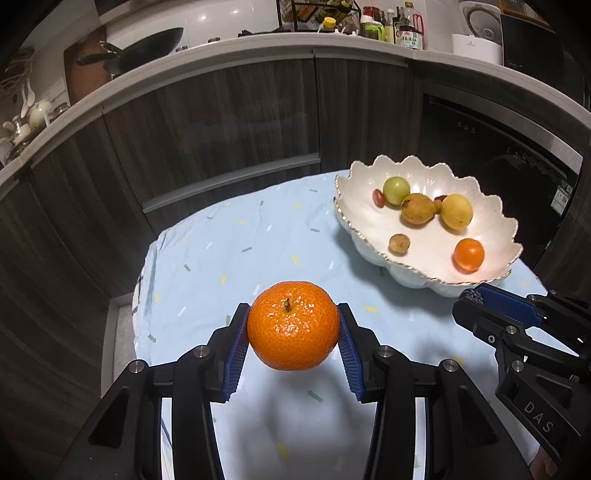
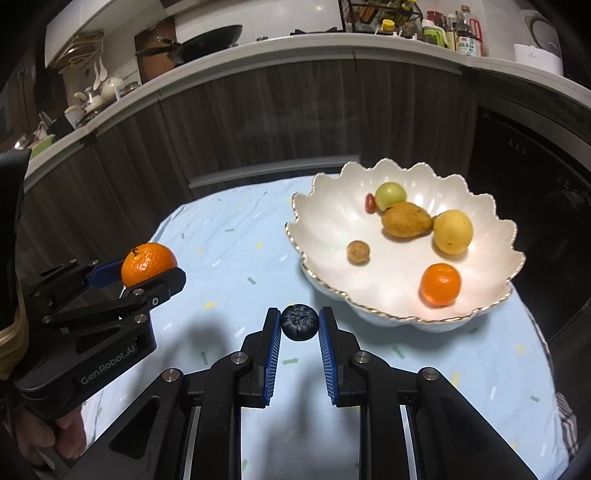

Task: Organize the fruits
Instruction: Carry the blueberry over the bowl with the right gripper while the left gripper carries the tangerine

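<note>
My left gripper (image 1: pixel 293 326) is shut on a large orange mandarin (image 1: pixel 293 325) and holds it above the light blue cloth; it also shows in the right wrist view (image 2: pixel 149 264). My right gripper (image 2: pixel 299 321) is shut on a dark blueberry (image 2: pixel 299 321), held in front of the white scalloped bowl (image 2: pixel 321 210). The bowl (image 1: pixel 373 225) stands at the right and holds several fruits: a green one (image 2: pixel 390 194), a brown one (image 2: pixel 406 220), a yellow one (image 2: pixel 453 231), a small orange (image 2: pixel 440 284), a small brown one (image 2: pixel 357 252).
The table is covered with a light blue cloth (image 1: pixel 236 254) with small coloured marks. Dark wood cabinets (image 1: pixel 221 122) and a counter with a wok (image 1: pixel 147 48) and bottles (image 1: pixel 391 26) stand behind the table. The right gripper's body shows in the left wrist view (image 1: pixel 517 332).
</note>
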`<state>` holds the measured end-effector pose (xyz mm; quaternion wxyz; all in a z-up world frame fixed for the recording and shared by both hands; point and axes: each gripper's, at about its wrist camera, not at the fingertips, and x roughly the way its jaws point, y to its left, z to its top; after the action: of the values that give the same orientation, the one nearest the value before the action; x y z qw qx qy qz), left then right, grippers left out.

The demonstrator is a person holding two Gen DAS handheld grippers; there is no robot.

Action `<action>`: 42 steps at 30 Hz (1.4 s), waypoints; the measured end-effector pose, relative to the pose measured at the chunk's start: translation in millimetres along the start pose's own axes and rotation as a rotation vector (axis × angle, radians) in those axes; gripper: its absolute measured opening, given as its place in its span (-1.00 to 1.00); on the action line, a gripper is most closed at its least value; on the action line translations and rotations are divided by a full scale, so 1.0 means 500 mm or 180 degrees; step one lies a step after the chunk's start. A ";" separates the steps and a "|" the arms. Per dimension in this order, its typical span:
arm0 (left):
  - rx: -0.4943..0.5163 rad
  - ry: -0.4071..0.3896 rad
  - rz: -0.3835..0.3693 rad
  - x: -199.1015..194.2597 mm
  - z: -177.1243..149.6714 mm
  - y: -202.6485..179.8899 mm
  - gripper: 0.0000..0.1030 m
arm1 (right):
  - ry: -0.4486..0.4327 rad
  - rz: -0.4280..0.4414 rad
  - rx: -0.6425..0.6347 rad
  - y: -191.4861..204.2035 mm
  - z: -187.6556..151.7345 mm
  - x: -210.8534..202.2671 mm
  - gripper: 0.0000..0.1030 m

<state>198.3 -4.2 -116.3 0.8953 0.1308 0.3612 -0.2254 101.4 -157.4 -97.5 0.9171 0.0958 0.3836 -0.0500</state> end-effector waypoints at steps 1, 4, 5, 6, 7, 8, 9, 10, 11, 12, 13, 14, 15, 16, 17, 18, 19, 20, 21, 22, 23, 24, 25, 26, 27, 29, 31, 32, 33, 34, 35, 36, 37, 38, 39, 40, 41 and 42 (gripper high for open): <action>-0.0009 -0.0013 0.0014 -0.007 0.002 -0.006 -0.13 | -0.0011 0.0002 0.0003 -0.003 0.001 -0.006 -0.56; -0.0029 -0.0026 0.0046 -0.023 0.011 -0.020 -0.13 | -0.0047 0.0009 0.0025 -0.018 0.004 -0.022 -0.56; -0.0029 -0.0033 0.0056 -0.028 0.013 -0.026 -0.13 | -0.0056 0.0011 0.0031 -0.023 0.006 -0.025 -0.56; -0.0027 -0.0044 0.0068 -0.034 0.017 -0.034 -0.13 | -0.0072 0.0008 0.0037 -0.029 0.009 -0.031 -0.56; -0.0029 -0.0051 0.0073 -0.038 0.019 -0.039 -0.13 | -0.0093 0.0001 0.0039 -0.035 0.011 -0.037 -0.56; -0.0032 -0.0064 0.0076 -0.043 0.024 -0.047 -0.13 | -0.0106 -0.0004 0.0039 -0.040 0.013 -0.041 -0.56; -0.0034 -0.0077 0.0076 -0.048 0.028 -0.055 -0.13 | -0.0119 -0.0006 0.0042 -0.047 0.017 -0.046 -0.56; -0.0034 -0.0085 0.0081 -0.051 0.032 -0.062 -0.13 | -0.0129 -0.0011 0.0045 -0.052 0.019 -0.050 -0.56; -0.0032 -0.0092 0.0085 -0.053 0.037 -0.068 -0.13 | -0.0137 -0.0017 0.0045 -0.058 0.021 -0.053 -0.56; -0.0033 -0.0100 0.0090 -0.055 0.042 -0.075 -0.13 | -0.0149 -0.0027 0.0050 -0.067 0.024 -0.058 -0.56; -0.0035 -0.0107 0.0087 -0.057 0.046 -0.082 -0.13 | -0.0157 -0.0035 0.0055 -0.073 0.026 -0.061 -0.56; -0.0035 -0.0112 0.0080 -0.058 0.051 -0.088 -0.13 | -0.0166 -0.0047 0.0056 -0.080 0.029 -0.065 -0.56; -0.0031 -0.0117 0.0076 -0.060 0.055 -0.095 -0.13 | -0.0174 -0.0058 0.0058 -0.088 0.031 -0.068 -0.56; -0.0023 -0.0123 0.0073 -0.060 0.061 -0.104 -0.13 | -0.0184 -0.0074 0.0067 -0.097 0.033 -0.072 -0.56; -0.0019 -0.0127 0.0068 -0.060 0.065 -0.110 -0.13 | -0.0188 -0.0081 0.0071 -0.103 0.035 -0.074 -0.56; -0.0018 -0.0129 0.0060 -0.060 0.069 -0.116 -0.13 | -0.0197 -0.0092 0.0073 -0.112 0.039 -0.077 -0.56; -0.0016 -0.0129 0.0044 -0.058 0.074 -0.124 -0.13 | -0.0207 -0.0105 0.0075 -0.119 0.041 -0.080 -0.56; -0.0011 -0.0128 0.0035 -0.057 0.078 -0.130 -0.13 | -0.0215 -0.0115 0.0077 -0.125 0.043 -0.081 -0.56; 0.0000 -0.0127 0.0025 -0.054 0.083 -0.139 -0.13 | -0.0222 -0.0125 0.0080 -0.132 0.047 -0.083 -0.56; 0.0006 -0.0127 0.0021 -0.052 0.087 -0.145 -0.13 | -0.0234 -0.0143 0.0087 -0.142 0.051 -0.085 -0.56; 0.0010 -0.0126 0.0016 -0.050 0.090 -0.152 -0.13 | -0.0241 -0.0153 0.0093 -0.147 0.053 -0.086 -0.56; 0.0011 -0.0124 0.0003 -0.047 0.095 -0.159 -0.13 | -0.0249 -0.0165 0.0099 -0.157 0.057 -0.087 -0.56; 0.0013 -0.0124 -0.0007 -0.046 0.099 -0.165 -0.13 | -0.0258 -0.0180 0.0104 -0.165 0.061 -0.087 -0.56; 0.0016 -0.0124 -0.0012 -0.043 0.102 -0.169 -0.13 | -0.0266 -0.0192 0.0106 -0.170 0.064 -0.087 -0.56; 0.0019 -0.0124 -0.0012 -0.041 0.105 -0.173 -0.13 | -0.0276 -0.0205 0.0107 -0.177 0.067 -0.087 -0.56; 0.0024 -0.0116 -0.0013 -0.035 0.112 -0.184 -0.13 | -0.0286 -0.0228 0.0097 -0.190 0.073 -0.087 -0.56; 0.0024 -0.0106 -0.0013 -0.027 0.117 -0.194 -0.13 | -0.0287 -0.0243 0.0085 -0.204 0.079 -0.084 -0.56; 0.0023 -0.0102 -0.0009 -0.024 0.119 -0.198 -0.13 | -0.0286 -0.0247 0.0080 -0.207 0.080 -0.083 -0.56; 0.0015 -0.0090 0.0004 -0.019 0.122 -0.203 -0.13 | -0.0284 -0.0252 0.0070 -0.214 0.083 -0.081 -0.56; 0.0007 -0.0076 0.0010 -0.014 0.124 -0.206 -0.13 | -0.0280 -0.0252 0.0063 -0.217 0.085 -0.079 -0.56; 0.0003 -0.0066 0.0008 -0.010 0.125 -0.209 -0.13 | -0.0272 -0.0248 0.0053 -0.221 0.088 -0.076 -0.56; 0.0000 -0.0053 0.0003 -0.004 0.127 -0.213 -0.13 | -0.0263 -0.0245 0.0045 -0.227 0.091 -0.072 -0.56; 0.0001 -0.0033 -0.0002 0.005 0.129 -0.219 -0.13 | -0.0250 -0.0246 0.0037 -0.232 0.094 -0.068 -0.56; -0.0001 -0.0024 -0.0004 0.010 0.131 -0.222 -0.13 | -0.0240 -0.0246 0.0034 -0.235 0.096 -0.064 -0.56; -0.0002 -0.0011 -0.0012 0.017 0.133 -0.227 -0.13 | -0.0222 -0.0247 0.0032 -0.241 0.098 -0.058 -0.56; -0.0005 -0.0004 -0.0021 0.022 0.135 -0.230 -0.13 | -0.0205 -0.0249 0.0027 -0.246 0.101 -0.052 -0.56; -0.0005 -0.0002 -0.0026 0.026 0.136 -0.233 -0.13 | -0.0189 -0.0262 0.0023 -0.252 0.104 -0.046 -0.56; -0.0002 0.0001 -0.0029 0.031 0.138 -0.236 -0.13 | -0.0181 -0.0276 0.0022 -0.257 0.105 -0.041 -0.56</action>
<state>190.0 -138.6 -87.0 0.8943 0.1289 0.3620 -0.2294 102.6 -293.6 -64.4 0.9243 0.0809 0.3610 -0.0937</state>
